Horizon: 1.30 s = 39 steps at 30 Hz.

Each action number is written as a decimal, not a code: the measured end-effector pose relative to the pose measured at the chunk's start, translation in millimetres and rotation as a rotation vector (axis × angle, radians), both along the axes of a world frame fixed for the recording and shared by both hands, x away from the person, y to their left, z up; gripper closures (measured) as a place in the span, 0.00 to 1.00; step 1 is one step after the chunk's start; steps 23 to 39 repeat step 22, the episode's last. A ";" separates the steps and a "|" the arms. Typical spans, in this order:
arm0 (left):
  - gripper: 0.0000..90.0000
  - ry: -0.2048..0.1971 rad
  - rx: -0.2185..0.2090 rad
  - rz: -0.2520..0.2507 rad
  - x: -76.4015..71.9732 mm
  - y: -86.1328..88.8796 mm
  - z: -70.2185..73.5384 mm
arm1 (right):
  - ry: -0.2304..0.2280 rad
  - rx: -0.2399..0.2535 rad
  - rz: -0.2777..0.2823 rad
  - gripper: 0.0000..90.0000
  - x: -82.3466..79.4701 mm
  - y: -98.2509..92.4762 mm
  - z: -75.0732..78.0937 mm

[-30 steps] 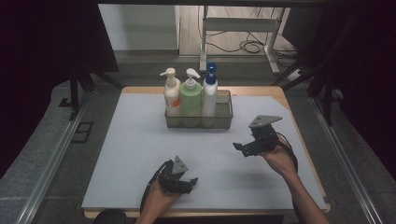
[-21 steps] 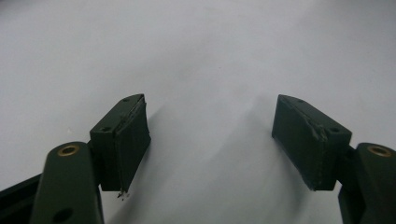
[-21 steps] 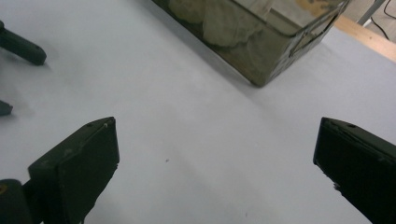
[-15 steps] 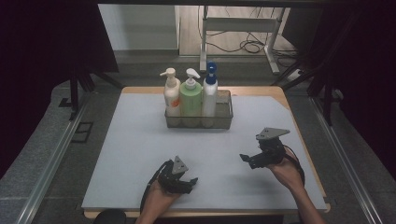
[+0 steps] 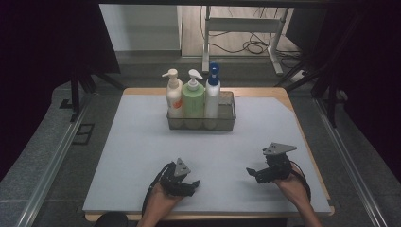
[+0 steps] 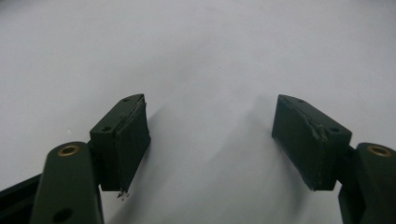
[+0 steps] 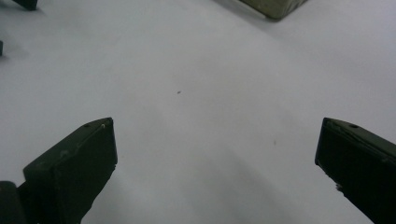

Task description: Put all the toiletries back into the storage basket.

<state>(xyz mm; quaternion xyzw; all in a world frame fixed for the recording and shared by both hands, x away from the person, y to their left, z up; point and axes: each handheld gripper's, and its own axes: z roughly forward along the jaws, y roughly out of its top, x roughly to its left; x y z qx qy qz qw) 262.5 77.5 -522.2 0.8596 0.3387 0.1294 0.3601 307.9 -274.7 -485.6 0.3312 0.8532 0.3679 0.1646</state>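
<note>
High view, table: white mat (image 5: 142, 156) covers most of the top; wood edge shows at far side, right side and near right corner.
High view, bin: clear bin (image 5: 227, 116) sits far-centre, well apart from both grippers, w/ three bottles upright in a row: cream pump bottle (image 5: 173, 94) at left, green pump bottle (image 5: 193, 97) in mid, white bottle w/ blue cap (image 5: 212, 92) at right; right end of the bin is vacant.
High view, left gripper (image 5: 189, 184): low on mat near front edge, jaws apart, nothing betw. them.
High view, right gripper (image 5: 251, 173): near front-right, tips point left, jaws apart, nothing held; closer to mat's right edge than to bin.
High view, room: wide bare mat betw. grippers and bin, and betw. the two grippers.
Left gripper view: jaws apart over bare mat, no item betw. pads.
Right gripper view: jaws wide apart over bare mat; bin corner (image 7: 275, 7) at top edge, well ahead.
</note>
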 end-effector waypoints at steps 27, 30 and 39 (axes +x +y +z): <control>0.28 0.003 0.002 0.004 0.3 -0.1 0.0 | 0.069 -0.023 -0.016 0.00 -14.9 -2.9 -37.0; 0.28 0.003 0.002 0.004 0.3 -0.1 0.0 | 0.069 -0.023 -0.016 0.00 -14.9 -2.9 -37.0; 0.28 0.003 0.002 0.004 0.3 -0.1 0.0 | 0.069 -0.023 -0.016 0.00 -14.9 -2.9 -37.0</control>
